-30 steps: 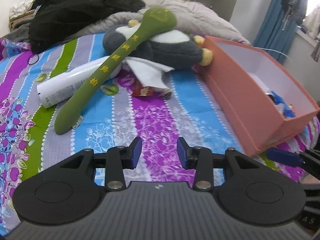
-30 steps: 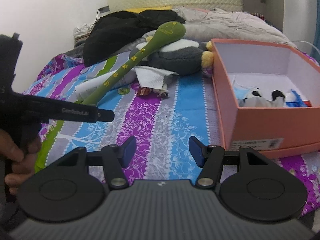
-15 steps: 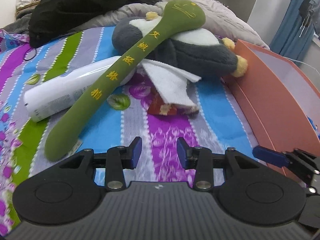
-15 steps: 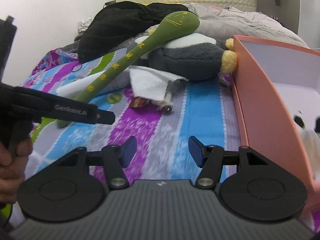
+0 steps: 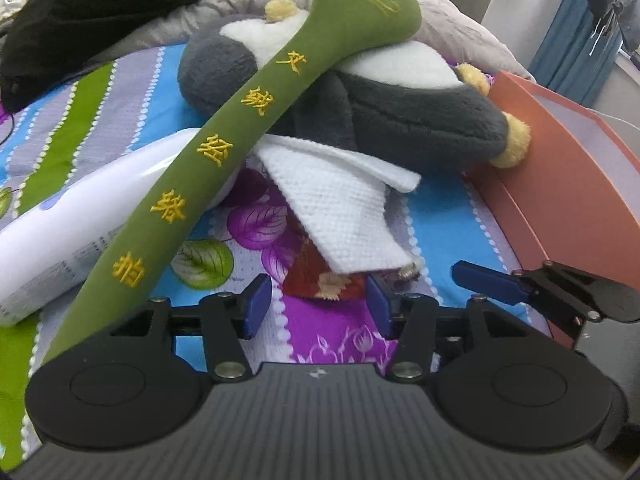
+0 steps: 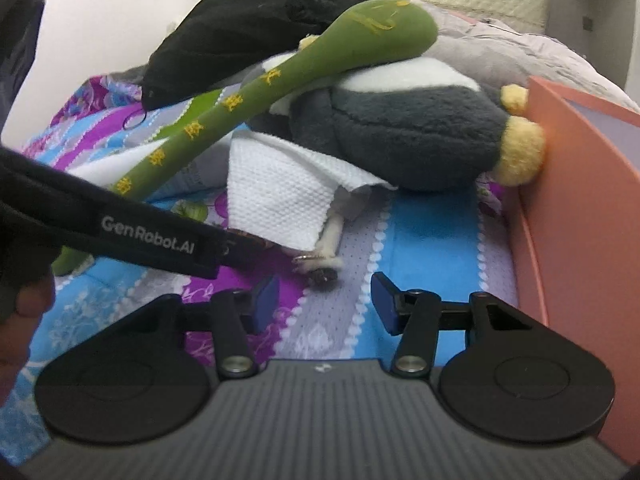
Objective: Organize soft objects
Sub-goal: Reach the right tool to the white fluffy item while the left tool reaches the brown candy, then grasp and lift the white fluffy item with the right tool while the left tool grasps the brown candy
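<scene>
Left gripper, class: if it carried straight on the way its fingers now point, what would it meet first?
Most likely the small red patterned item lying on the bedspread just ahead of the open left gripper, then the white cloth overlapping it. Depth is unclear; a flatter path might skim over the red item.

"GenRobot.AI" on left gripper arm

White tube, black clothing, striped bedsheet

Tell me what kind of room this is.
Most likely a bedroom: a striped floral bedsheet underlies everything, a padded headboard stands at the back, and a grey quilt and black clothes are heaped near it.
</scene>
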The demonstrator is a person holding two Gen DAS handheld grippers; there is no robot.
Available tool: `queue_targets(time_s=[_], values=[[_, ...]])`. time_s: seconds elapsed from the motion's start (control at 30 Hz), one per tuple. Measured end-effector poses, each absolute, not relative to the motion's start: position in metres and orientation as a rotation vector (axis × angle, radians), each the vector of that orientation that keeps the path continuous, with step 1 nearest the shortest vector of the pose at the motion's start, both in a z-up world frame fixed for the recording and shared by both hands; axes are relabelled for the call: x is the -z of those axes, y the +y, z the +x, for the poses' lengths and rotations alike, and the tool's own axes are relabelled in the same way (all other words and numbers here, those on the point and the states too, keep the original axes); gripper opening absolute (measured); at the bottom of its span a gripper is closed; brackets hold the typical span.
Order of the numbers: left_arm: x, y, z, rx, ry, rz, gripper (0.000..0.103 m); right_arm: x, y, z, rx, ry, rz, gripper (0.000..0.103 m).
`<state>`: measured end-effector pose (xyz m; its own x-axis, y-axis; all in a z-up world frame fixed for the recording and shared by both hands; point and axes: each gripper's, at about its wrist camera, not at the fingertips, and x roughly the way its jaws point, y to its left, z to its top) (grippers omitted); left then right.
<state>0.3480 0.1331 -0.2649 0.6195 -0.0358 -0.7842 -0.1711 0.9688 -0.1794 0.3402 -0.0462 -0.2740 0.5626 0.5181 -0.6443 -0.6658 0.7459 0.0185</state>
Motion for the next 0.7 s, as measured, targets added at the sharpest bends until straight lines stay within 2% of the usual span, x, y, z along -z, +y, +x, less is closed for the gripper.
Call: queue_targets(time_s=[0.1, 0.27, 0.33, 0.7], values=[[0.271, 0.137, 0.356, -0.063, 0.907, -0.260, 0.059, 0.278, -0.038, 0.345, -0.733, 0.662, -0.266, 0.050], [0.276, 0.143, 0.364, -0.062, 0.890, -0.278, 0.057, 0.285, -0.030, 0.356, -0.766, 0.663, -0.269, 0.031], [0.276, 0.145, 0.365, -0.065, 0.890, -0.282, 0.050, 0.284, -0.031, 0.356, -0.765, 0.659, -0.264, 0.030], [0.258, 0.142, 0.338, -0.093, 0.880, -0.274, 0.047, 0.267, -0.048, 0.331, -0.749, 0.653, -0.263, 0.029]])
